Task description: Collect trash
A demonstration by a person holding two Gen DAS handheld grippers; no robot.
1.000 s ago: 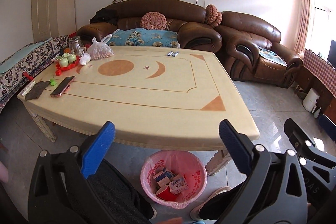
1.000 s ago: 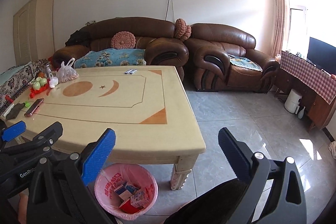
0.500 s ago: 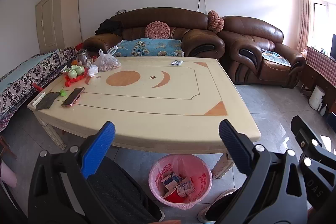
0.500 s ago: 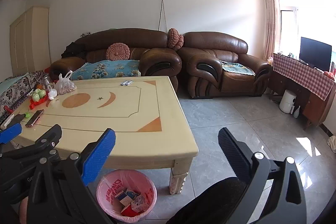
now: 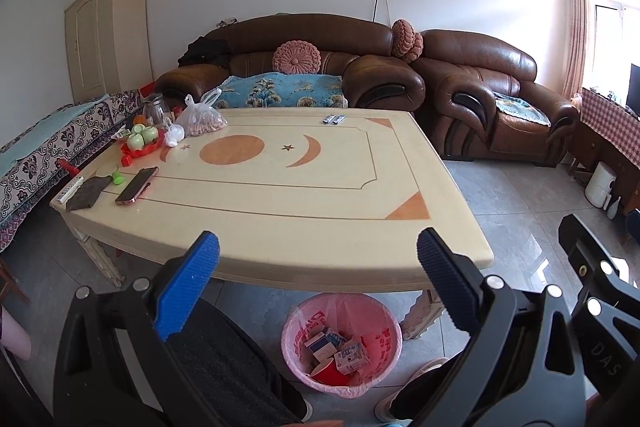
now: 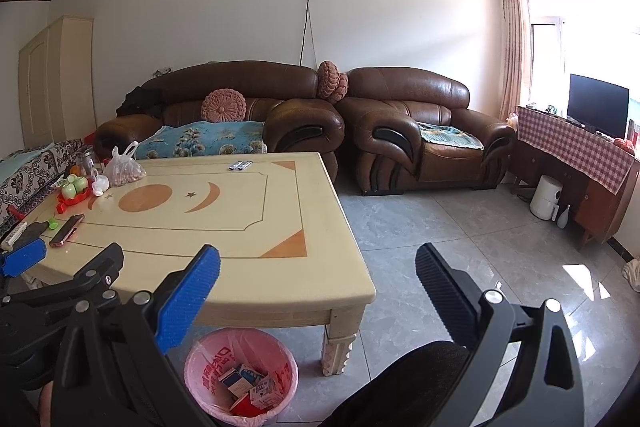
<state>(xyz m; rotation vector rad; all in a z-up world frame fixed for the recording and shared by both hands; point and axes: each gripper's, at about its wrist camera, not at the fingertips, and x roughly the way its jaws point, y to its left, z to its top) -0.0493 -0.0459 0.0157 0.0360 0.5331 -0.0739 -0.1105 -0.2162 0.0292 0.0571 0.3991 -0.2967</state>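
White walls close a living room floored in grey tiles; a brown leather sofa (image 5: 304, 67) and a matching armchair (image 5: 492, 107) stand along the far wall, with a cream wardrobe (image 5: 104, 39) in the left corner; a sideboard under a red checked cloth (image 6: 576, 151) carries a dark television (image 6: 598, 111) by the window. Filling the middle is a large cream table (image 5: 280, 211) inlaid with an orange disc, star and crescent; its near half lies bare. At the table's far left sit a knotted plastic bag (image 5: 202, 119), a red tray of green cups (image 5: 142, 143), a phone (image 5: 137, 185), a dark cloth (image 5: 87, 191) and a white remote (image 5: 70, 189); two small packets (image 5: 334, 119) lie near the far edge. On the floor, just below the table's near edge and beside its corner leg, stands a bin lined with a pink bag (image 5: 342, 343); inside it are small cartons (image 5: 320, 343) and a red cup (image 5: 330, 375). The left gripper (image 5: 316, 271) hangs above the near edge of the table, its jaws spread wide and holding nothing; the right gripper (image 6: 316, 281) hangs beside it, over the table corner, jaws likewise parted and empty. Dark-trousered legs and a pale shoe (image 5: 404, 391) of the person show beneath the grippers.
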